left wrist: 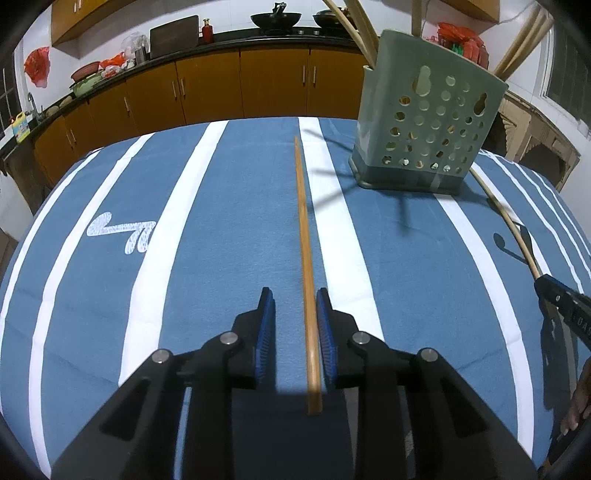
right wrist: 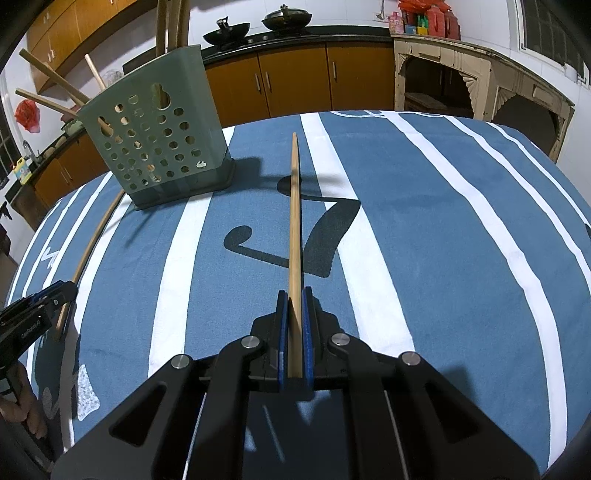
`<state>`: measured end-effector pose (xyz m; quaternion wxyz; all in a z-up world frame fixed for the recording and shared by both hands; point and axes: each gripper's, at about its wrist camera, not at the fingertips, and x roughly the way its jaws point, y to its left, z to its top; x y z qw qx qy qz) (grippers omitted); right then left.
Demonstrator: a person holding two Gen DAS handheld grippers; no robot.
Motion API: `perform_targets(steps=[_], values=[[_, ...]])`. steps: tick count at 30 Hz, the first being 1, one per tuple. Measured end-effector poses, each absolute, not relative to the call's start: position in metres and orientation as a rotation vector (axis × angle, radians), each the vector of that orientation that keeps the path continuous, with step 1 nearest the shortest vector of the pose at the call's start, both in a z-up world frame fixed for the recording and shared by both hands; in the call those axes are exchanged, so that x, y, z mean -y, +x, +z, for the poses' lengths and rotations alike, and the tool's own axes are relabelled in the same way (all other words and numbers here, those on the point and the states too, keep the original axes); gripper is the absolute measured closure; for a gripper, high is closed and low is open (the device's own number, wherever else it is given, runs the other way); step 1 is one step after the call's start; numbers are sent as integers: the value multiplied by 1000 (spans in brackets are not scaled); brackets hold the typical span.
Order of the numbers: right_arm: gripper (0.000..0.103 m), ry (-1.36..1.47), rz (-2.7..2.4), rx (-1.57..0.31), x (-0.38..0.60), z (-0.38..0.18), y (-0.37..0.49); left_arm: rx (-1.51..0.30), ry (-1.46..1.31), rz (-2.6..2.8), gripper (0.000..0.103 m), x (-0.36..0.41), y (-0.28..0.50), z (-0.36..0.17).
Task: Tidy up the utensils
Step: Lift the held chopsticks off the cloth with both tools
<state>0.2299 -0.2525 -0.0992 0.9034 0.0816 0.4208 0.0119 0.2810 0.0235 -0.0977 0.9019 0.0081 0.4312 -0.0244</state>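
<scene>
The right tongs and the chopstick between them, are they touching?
Touching. The right wrist view shows the right tongs shut on the chopstick, both blue pads pressing its sides.

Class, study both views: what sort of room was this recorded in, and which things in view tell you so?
Most likely a home kitchen. Two woks sit on a stove along a dark counter above orange cabinets, a tap marks a sink at the left, and a perforated green utensil holder stands on the striped tablecloth.
</scene>
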Motion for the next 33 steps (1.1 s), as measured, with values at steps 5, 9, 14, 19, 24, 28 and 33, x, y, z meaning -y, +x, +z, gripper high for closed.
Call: perform_targets(steps=[5, 9, 14, 19, 24, 28, 33], values=[[94, 183, 31, -869, 254, -100, 230, -892, 16, -48, 86, -23, 275, -98], [95, 199, 36, -851, 259, -97, 227, -895, 14, -53, 94, -25, 271, -98], [95, 139, 28, -728, 261, -69, 206, -888, 41, -72, 95, -28, 258, -85], [95, 90, 7, -571, 267, -27, 189, -791, 82, -99, 95, -30, 242, -49], [95, 82, 4, -453, 273, 6, 180, -656, 83, -126, 95, -38, 230, 0], [95, 106, 16, -399, 278, 23, 178, -571, 41, -140, 95, -44, 227, 31], [95, 145, 31, -365, 282, 36, 180, -515, -10, -140, 95, -50, 230, 55]])
